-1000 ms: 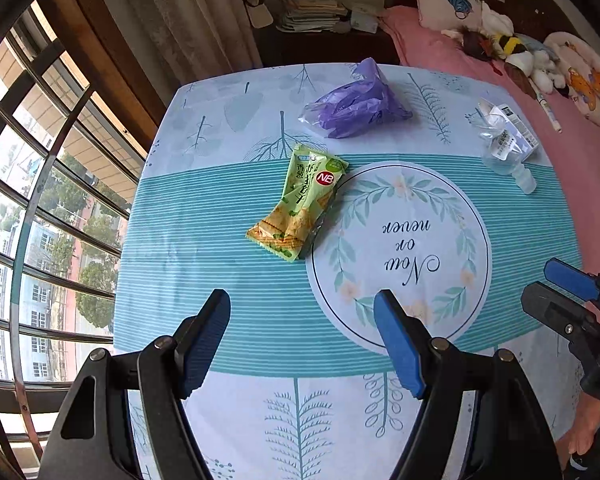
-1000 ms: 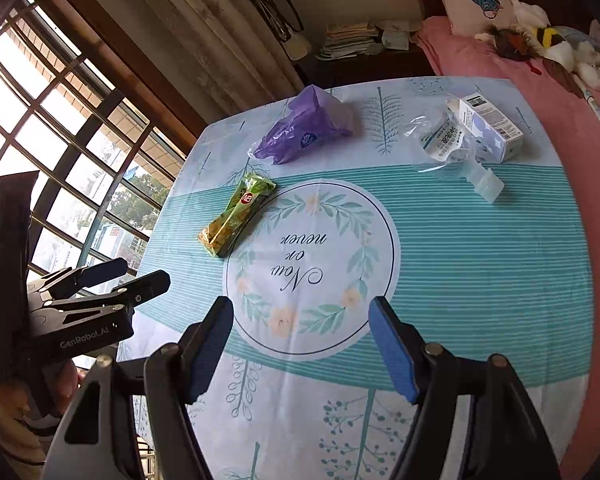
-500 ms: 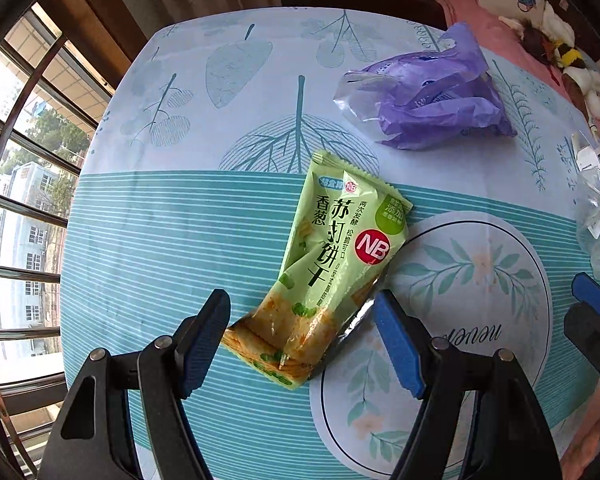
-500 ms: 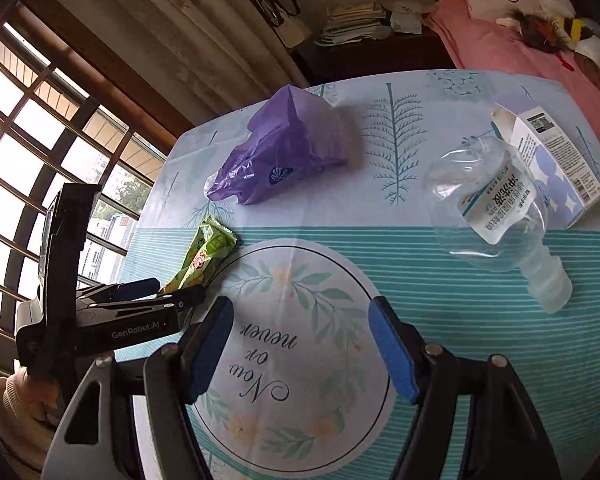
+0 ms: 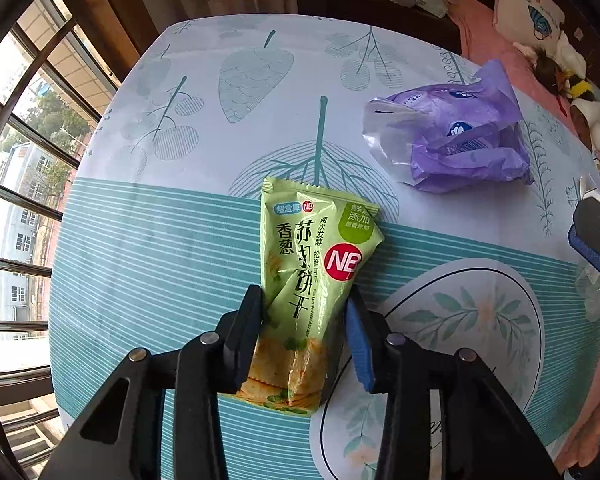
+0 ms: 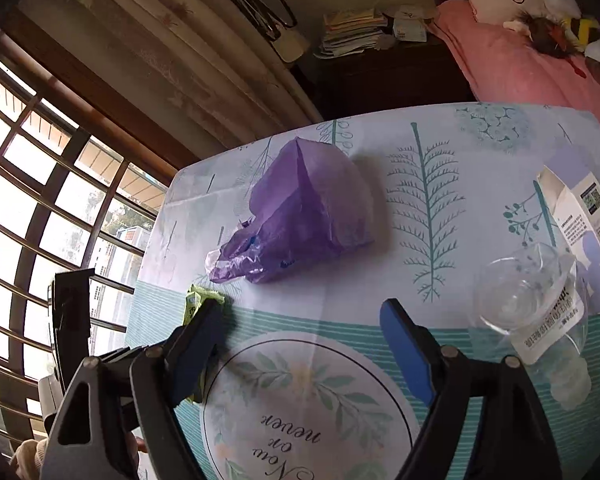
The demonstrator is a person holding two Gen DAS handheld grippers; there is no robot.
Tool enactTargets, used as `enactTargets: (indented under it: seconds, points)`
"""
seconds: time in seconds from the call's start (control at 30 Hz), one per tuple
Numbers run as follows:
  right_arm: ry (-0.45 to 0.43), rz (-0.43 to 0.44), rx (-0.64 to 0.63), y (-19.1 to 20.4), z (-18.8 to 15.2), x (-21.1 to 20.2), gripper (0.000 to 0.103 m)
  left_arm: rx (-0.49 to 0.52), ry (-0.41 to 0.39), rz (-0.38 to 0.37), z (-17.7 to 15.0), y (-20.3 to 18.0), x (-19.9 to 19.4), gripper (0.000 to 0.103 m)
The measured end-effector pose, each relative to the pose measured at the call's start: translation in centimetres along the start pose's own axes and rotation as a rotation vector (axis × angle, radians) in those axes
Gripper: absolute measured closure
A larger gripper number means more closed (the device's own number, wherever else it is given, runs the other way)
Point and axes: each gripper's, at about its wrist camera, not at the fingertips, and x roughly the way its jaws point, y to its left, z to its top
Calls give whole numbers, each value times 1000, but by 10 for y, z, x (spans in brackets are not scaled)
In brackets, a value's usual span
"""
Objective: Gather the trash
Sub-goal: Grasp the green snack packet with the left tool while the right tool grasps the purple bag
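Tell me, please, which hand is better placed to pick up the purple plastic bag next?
The right. The right gripper is open and empty, facing the purple plastic bag just beyond its fingertips. The left gripper has just been closing, pads against the green cracker packet, so it is occupied.

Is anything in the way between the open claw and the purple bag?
Nothing visible blocks it. Only bare tablecloth lies between the right gripper, jaws just opened wide and empty, and the purple plastic bag.

A pillow (image 5: 530,16) and stuffed toys (image 5: 572,88) lie on the pink bed (image 6: 520,64).
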Motion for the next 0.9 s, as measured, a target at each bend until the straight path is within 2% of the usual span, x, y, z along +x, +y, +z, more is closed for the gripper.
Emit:
enactTargets:
  seconds: [0.17,0.37,0.6,0.77,0.8,0.83,0.9]
  points:
    - [-32,-35,31,6,29,11,9,-51,-5,-27,1,13,-1,70]
    - [-13,-114,10,13,58,47,8,-86,-11,-38,-2,31,2,70]
    - [44,-212,-51,16,69,86,9,-118,-26,-53,-8,52,-4,70]
    - [48,-204,-114,29,60,86,42,-113,-37,-57,-11,60,0,70]
    - [49,-198,-122,31,58,85,46,-114,-39,-57,-12,59,0,70]
    - [59,-177,-122,31,54,84,55,-118,-41,-58,-13,58,-1,70]
    - [68,-137,-115,31,47,79,59,-125,-41,-62,-16,59,-1,70]
